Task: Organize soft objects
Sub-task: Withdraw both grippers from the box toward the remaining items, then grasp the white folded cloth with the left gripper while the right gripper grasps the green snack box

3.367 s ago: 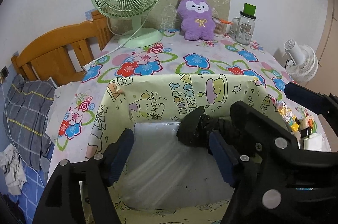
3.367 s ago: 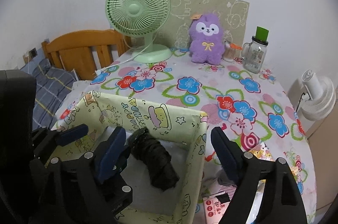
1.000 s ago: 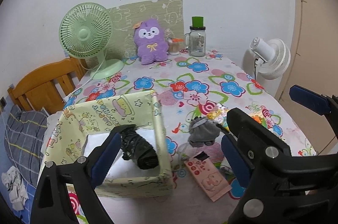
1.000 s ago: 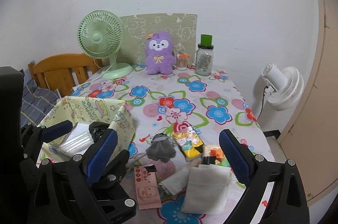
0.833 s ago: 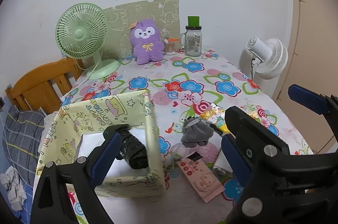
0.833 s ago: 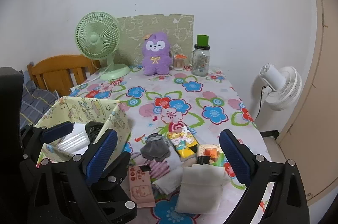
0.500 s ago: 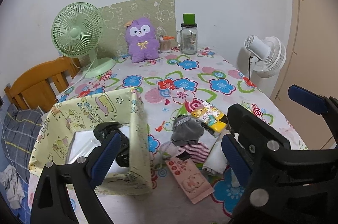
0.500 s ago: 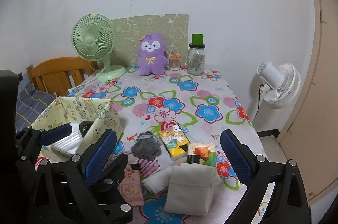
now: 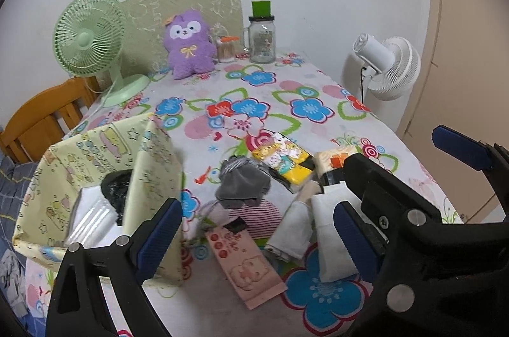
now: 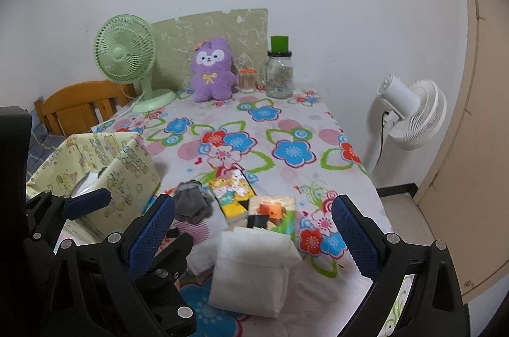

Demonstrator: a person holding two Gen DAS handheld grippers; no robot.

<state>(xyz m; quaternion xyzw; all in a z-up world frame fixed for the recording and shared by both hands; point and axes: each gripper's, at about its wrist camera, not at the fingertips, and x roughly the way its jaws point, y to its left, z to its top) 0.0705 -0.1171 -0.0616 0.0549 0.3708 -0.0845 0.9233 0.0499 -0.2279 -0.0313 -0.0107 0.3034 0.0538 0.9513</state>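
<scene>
Both grippers hover wide apart and empty above a flower-patterned cloth surface: the left gripper over a pink pig-print packet, the right gripper over a folded white cloth pouch. Just beyond lie a crumpled grey sock and a yellow cartoon-print tissue pack, beside a pale yellow cartoon-print paper box. These pieces look light and limp, likely best pinched across a thick fold. Only the left wrist view sees into the box, where a rolled black fabric bundle rests; the right wrist view shows the pouch whole.
</scene>
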